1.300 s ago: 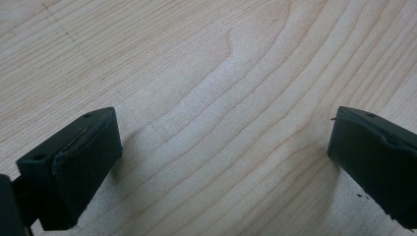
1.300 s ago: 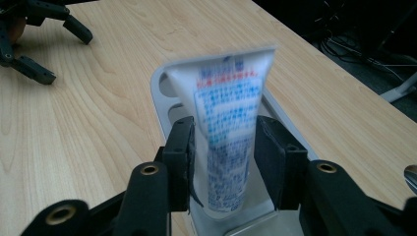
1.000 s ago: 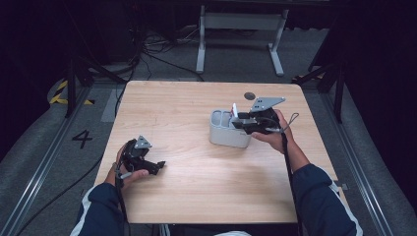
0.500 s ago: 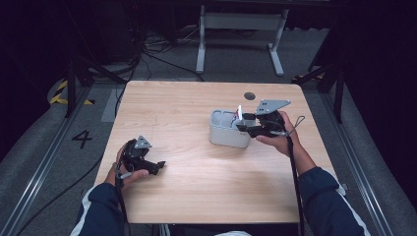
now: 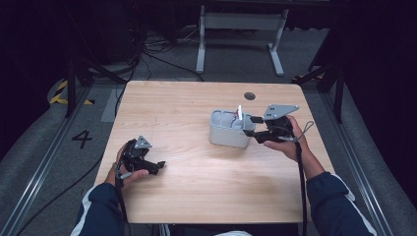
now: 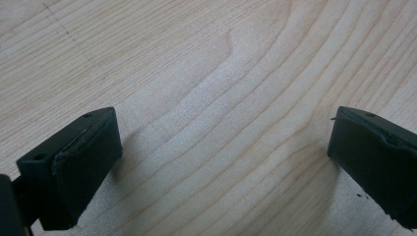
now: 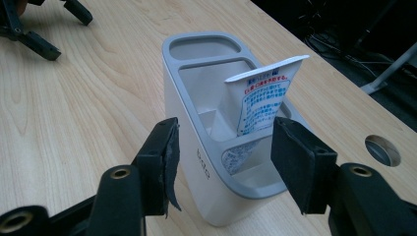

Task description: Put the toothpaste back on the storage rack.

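Observation:
A white holder (image 5: 227, 133) with a grey rim and several compartments stands right of the table's middle. A white toothpaste tube (image 5: 240, 113) stands upright in its right end, crimped end up. My right gripper (image 5: 252, 130) hovers at the holder's right side. Its jaws have just been opening and stand open, touching nothing. In the right gripper view the holder (image 7: 196, 123) and the tube (image 7: 263, 96) lie just beyond my right gripper (image 7: 223, 142). My left gripper (image 5: 158, 167) rests low at the table's front left. Its jaws are open over bare wood in the left gripper view (image 6: 223, 152).
A round cable hole (image 5: 250, 96) sits in the tabletop (image 5: 196, 196) behind the holder. Beyond the table's far edge stand a grey metal frame (image 5: 236, 22) and loose cables on the floor. Rails run along both sides.
My right gripper has drawn back to the right from the holder and its jaws have widened. The tube stays standing in the holder. The left gripper has not moved.

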Demonstrator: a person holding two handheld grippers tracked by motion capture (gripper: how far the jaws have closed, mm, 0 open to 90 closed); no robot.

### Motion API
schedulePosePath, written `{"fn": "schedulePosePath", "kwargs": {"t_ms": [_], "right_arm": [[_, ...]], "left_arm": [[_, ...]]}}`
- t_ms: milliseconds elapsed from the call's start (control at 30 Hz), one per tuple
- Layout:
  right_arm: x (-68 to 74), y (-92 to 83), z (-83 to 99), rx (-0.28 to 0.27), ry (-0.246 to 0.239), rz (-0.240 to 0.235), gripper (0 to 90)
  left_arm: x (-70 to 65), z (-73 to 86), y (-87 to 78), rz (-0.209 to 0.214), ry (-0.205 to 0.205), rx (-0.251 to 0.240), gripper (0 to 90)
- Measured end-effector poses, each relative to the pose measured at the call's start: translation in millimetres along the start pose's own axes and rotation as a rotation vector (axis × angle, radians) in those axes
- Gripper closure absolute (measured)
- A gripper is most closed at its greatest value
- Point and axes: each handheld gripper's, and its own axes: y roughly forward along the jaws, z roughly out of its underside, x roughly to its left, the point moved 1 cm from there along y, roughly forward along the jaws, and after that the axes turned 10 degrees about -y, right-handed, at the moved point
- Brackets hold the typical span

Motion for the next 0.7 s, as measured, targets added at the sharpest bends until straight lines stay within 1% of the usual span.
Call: {"fn": "schedulePosePath", "kwargs": {"t_ms": [167,433,600,700], "right_arm": [[3.5,-6.7,5.0,0.007,-0.008,0.008,44.0],[8.7,-15.9,17.2,0.036,-0.025,0.019,41.9],[10.8,-22.3,26.5,0.045,-0.020,0.019,41.4],[12.2,-25.8,30.9,0.053,-0.026,0.026,40.7]], "left_arm": [[0.0,0.0,-0.4,0.000,0.000,0.004,0.2],[0.0,0.0,-0.1,0.000,0.000,0.001,0.1],[-0.1,0.1,-0.1,0.000,-0.001,0.001,0.1],[0.0,0.0,-0.3,0.000,-0.001,0.004,0.2]]}}
